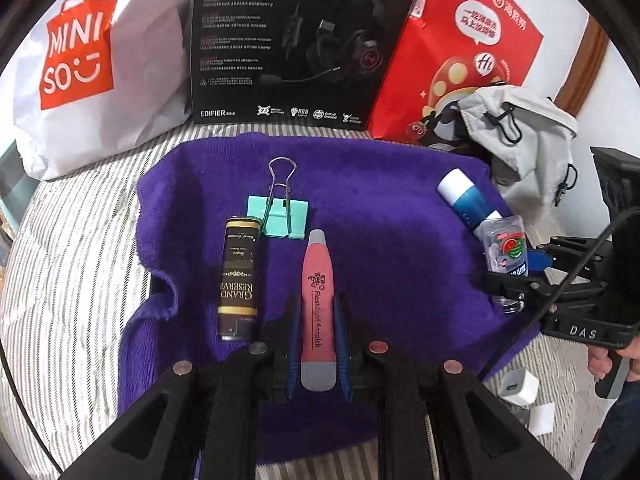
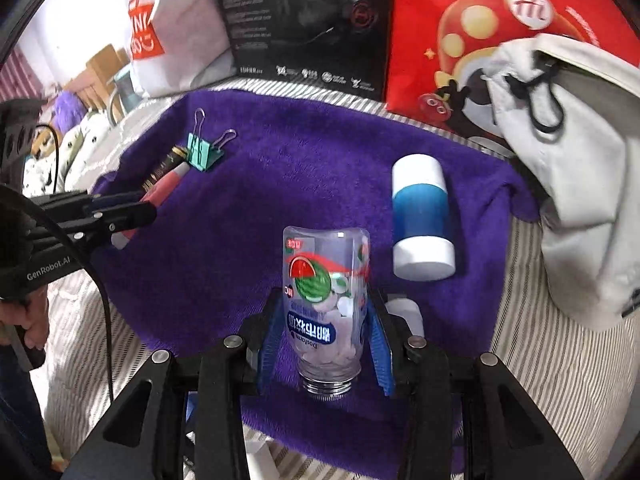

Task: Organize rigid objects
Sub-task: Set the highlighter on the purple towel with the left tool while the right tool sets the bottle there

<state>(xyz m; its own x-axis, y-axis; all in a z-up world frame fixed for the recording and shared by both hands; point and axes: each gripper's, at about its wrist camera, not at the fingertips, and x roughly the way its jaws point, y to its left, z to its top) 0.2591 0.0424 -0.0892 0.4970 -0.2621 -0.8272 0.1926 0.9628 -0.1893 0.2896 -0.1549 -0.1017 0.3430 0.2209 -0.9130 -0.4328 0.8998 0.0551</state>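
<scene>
Left wrist view: left gripper sat low over the purple towel, blue-padded fingers set narrow on either side of the pink flashlight earpick. Pads looked to be against its sides, near the grey rear end; tool lay lengthwise, tip pointing away from camera. Dark Grand Reserve tube lay parallel just left of it, apart from the gripper. Teal binder clip sat just beyond both, wire handle folded back toward the boxes. Blue-and-white cylinder lay tilted at the towel's right side. Right gripper came in from the right edge, holding a clear candy bottle. Behind the towel: white Miniso bag, black Edifier headset box, red carton, grey drawstring pouch. White charger block on the striped bedding.

Right wrist view: right gripper was clamped on the clear candy bottle, blue pads on both flanks, threaded neck toward camera, no cap visible, white tablets inside. Bottle was just above or on the towel; couldn't tell which. Blue-and-white cylinder lay just right of it, not touching. Left gripper at far left was over the pink earpick; binder clip beyond.
</scene>
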